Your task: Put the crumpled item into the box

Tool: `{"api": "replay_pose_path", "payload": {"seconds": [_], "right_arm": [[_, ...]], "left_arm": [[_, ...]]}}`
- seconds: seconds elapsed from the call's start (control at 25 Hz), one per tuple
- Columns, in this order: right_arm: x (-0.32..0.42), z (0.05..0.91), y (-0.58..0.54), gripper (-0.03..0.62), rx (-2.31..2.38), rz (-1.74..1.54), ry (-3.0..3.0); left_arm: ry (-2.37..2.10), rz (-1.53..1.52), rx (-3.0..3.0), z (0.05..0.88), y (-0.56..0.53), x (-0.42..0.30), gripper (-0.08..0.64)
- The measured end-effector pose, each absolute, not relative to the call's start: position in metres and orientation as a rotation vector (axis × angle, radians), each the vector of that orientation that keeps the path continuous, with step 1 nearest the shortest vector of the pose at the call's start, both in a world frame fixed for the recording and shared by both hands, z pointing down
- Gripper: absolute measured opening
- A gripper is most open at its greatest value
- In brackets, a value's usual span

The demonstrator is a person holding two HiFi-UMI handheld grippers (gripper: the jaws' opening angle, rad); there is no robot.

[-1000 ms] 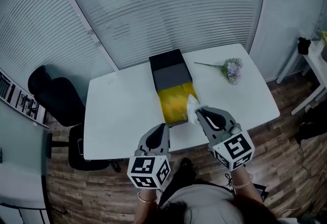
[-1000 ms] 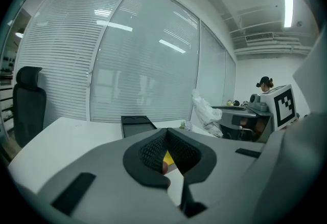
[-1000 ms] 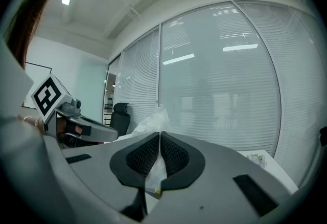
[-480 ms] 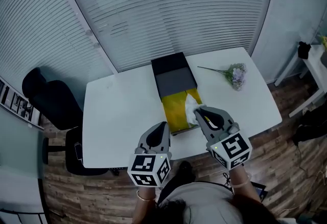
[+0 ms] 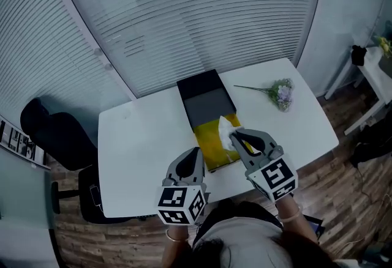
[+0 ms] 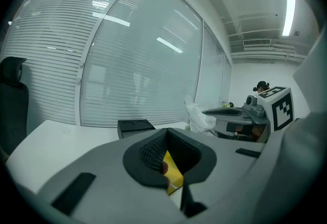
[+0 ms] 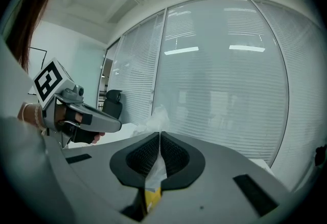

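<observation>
The box (image 5: 214, 145) lies open on the white table (image 5: 141, 138), its yellow inside toward me and its black part (image 5: 205, 94) farther back. A crumpled white item (image 5: 225, 130) hangs over the yellow inside, near its right edge. My right gripper (image 5: 234, 136) is shut on it; the white wad (image 7: 156, 118) sticks out past the tips in the right gripper view (image 7: 160, 136). My left gripper (image 5: 197, 152) hovers at the table's near edge, left of the box, shut with nothing in it (image 6: 166, 133). The left gripper view shows the wad (image 6: 200, 118) too.
A small bunch of flowers (image 5: 280, 92) lies at the table's back right. A black office chair (image 5: 52, 129) stands left of the table. Window blinds (image 5: 184, 16) rise behind it, and wooden floor (image 5: 343, 163) shows to the right.
My right gripper has carried the crumpled item leftward, from the box's right edge to above its yellow inside. The left gripper has hardly moved.
</observation>
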State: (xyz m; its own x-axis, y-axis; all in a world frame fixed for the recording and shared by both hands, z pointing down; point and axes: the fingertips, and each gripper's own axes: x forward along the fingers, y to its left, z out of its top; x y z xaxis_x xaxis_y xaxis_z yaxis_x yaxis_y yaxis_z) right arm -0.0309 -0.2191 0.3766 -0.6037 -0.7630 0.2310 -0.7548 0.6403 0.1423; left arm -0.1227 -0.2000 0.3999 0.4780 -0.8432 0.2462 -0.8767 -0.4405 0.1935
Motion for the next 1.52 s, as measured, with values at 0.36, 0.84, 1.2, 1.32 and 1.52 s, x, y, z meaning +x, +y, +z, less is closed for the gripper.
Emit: {"api": "replay_pose_path", "payload": {"seconds": [0.36,0.84,1.2,1.32,1.52], "right_arm": [[-0.038,0.387,-0.239,0.032,1.135,-0.110,-2.569],[-0.042,0.408,-0.265,0.032,0.953,-0.167,-2.550],[-0.051,0.429,-0.279,0.032,0.803,-0.255,-2.491],[-0.054,0.440,-0.283,0.032,0.768,-0.262,-2.476],[-0.055,0.461,-0.289,0.032,0.720,-0.276,-2.434]], "left_arm": [[-1.457,0.163,2.438,0.400,-0.219,-0.116,0.015],[-1.534,0.147,2.389,0.397,-0.246,-0.115,0.015],[-1.580,0.155,2.346,0.399,-0.262,-0.116,0.015],[-1.595,0.157,2.334,0.400,-0.266,-0.120,0.015],[-1.611,0.157,2.320,0.402,-0.273,-0.124,0.015]]}}
